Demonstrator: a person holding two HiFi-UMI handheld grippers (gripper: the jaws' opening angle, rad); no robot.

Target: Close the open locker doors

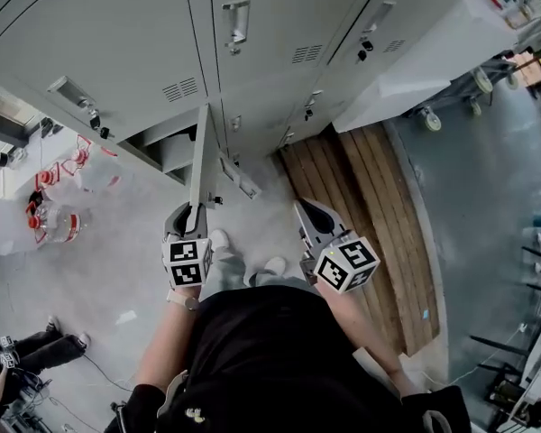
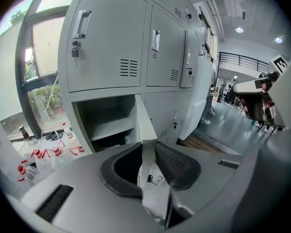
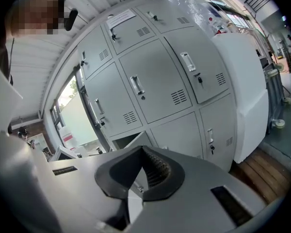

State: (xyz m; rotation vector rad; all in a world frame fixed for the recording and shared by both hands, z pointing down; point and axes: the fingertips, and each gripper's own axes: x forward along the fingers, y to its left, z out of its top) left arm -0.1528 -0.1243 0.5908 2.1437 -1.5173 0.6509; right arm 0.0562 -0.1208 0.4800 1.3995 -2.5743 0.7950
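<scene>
Grey concrete floor spreads out from the foot of the locker bank. A bright hall with a railed upper level lies past the bank's right end.

Bank is grey steel with stacked doors, all flush but one. A white wheeled unit stands hard against the bank's right end. Wooden boards are laid along the bank's foot on the right half. Red-and-clear clutter sits on the floor off the bank's left end, under a window.

Open locker door is low in the bank's left column, swung out roughly square to the bank's face.

Left gripper has that door's free edge between its part-closed jaws, and the tips seem to pinch the sheet. Judged reason: the outer edge gives the most leverage for swinging it home.

Right gripper hovers before the bank's middle column, jaws tip to tip on nothing. It is probably spare for a final push.
</scene>
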